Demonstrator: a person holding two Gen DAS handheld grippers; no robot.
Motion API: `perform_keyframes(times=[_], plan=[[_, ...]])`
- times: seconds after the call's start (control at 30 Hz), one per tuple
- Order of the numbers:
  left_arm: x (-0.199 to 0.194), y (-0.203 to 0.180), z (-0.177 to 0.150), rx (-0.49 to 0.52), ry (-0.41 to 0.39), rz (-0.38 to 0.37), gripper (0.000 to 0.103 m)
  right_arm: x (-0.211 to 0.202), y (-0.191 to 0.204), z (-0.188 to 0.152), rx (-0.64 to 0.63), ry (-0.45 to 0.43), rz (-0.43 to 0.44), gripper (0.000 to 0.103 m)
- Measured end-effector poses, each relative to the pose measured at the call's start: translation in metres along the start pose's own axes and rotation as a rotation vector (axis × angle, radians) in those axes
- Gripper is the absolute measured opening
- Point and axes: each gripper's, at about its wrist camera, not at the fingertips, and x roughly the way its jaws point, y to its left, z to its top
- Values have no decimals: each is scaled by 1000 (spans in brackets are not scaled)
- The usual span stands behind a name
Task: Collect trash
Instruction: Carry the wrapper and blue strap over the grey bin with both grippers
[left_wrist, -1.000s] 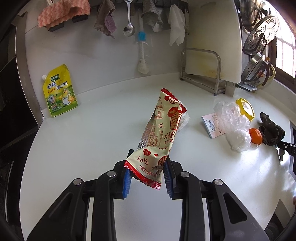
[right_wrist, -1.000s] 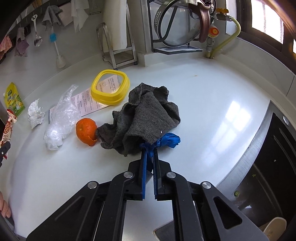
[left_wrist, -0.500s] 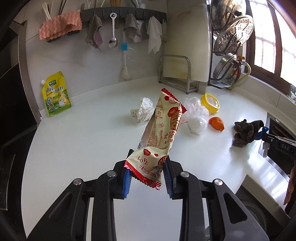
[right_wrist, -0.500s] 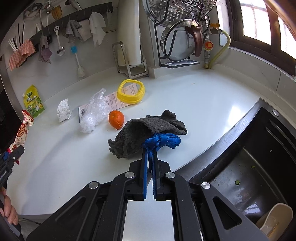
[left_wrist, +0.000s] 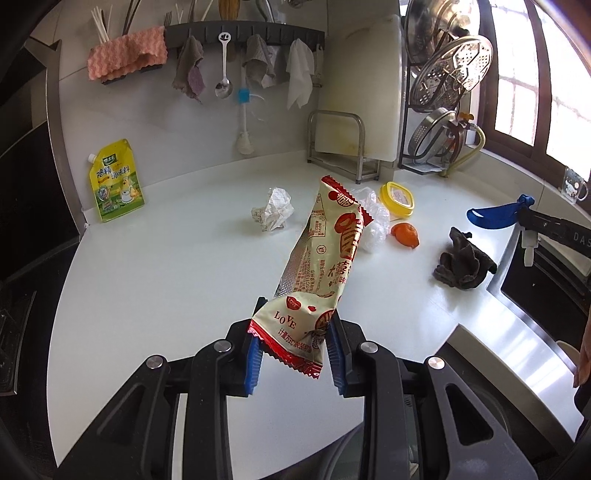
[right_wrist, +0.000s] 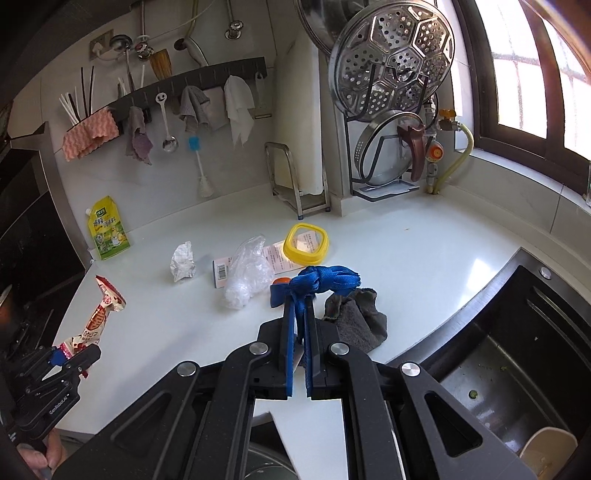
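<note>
The left hand-held gripper (left_wrist: 295, 350) grips a snack wrapper (left_wrist: 325, 258) by its lower end, lifted off the white counter (left_wrist: 166, 277). The right hand-held gripper (right_wrist: 300, 332) is clenched on a blue strap (right_wrist: 317, 282) (raised clear of the grey rag (right_wrist: 358, 321)). From the rag, an orange peel (left_wrist: 405, 234) lies at ten o'clock; crumpled paper (left_wrist: 273, 214) sits further left.

Right gripper (right_wrist: 298, 328) pinches a blue strap (right_wrist: 317, 282) above the countertop (right_wrist: 406, 251).

"LOVE" on snack wrapper (left_wrist: 325, 258)
</note>
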Motion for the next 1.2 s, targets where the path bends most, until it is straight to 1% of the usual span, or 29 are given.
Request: perform_keyframes(times=[0.3, 0.43, 0.67, 0.9, 1.2], plan=[[-29, -25, -43, 11, 42, -39, 30, -47, 18, -76, 18, 50, 18, 4], [-40, -32, -64, 9, 67, -55, 30, -66, 23, -103, 31, 63, 31, 4], [-55, -42, -97, 29, 96, -56, 30, -88, 26, -144, 56, 81, 51, 4], [-65, -54, -122, 58, 125, -85, 30, -94, 32, -172, 44, 125, 66, 4], [-63, -55, -136, 55, 162, -106, 30, -91, 40, -183, 35, 151, 75, 4]])
